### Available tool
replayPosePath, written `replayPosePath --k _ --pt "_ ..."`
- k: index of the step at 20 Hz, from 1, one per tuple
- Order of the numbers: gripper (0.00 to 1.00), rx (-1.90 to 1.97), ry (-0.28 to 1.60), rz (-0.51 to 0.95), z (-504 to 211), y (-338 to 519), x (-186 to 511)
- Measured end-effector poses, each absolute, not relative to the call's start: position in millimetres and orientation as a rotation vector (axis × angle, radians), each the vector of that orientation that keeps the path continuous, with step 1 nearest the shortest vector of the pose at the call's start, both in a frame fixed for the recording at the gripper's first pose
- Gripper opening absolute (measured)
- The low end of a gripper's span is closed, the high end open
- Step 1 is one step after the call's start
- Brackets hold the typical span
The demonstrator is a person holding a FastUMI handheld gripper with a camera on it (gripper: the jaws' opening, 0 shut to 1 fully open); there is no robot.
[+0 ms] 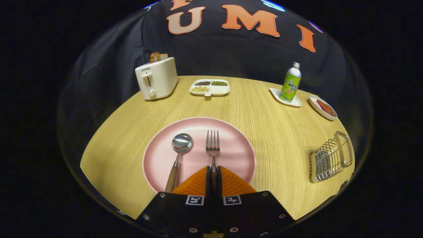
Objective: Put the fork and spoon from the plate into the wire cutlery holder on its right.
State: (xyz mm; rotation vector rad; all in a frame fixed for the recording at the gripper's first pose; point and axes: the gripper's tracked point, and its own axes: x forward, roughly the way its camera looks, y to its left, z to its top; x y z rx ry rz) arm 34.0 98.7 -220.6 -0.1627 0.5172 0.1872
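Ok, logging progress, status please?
Fingers shut on steel fork's wooden handle, over pink plate. Wooden-handled spoon on plate. Wire cutlery holder at right, path open.

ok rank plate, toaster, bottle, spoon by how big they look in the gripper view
1. plate
2. toaster
3. spoon and bottle look alike; the spoon is nearer, so unsure.
The gripper is shut on the fork.

Pink plate [231,138] holds wood-handled spoon [181,145] at nine o'clock of fork [212,145], both pointing twelve; wire cutlery holder [330,158] sits at three o'clock.
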Motion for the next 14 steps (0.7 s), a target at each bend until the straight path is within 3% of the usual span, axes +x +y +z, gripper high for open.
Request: replayPosePath --k 7,14 --pt "0.07 -0.125 0.541 0.194 -168 57 13" --pt "0.07 -0.124 0.579 0.110 -122 -8 -1"
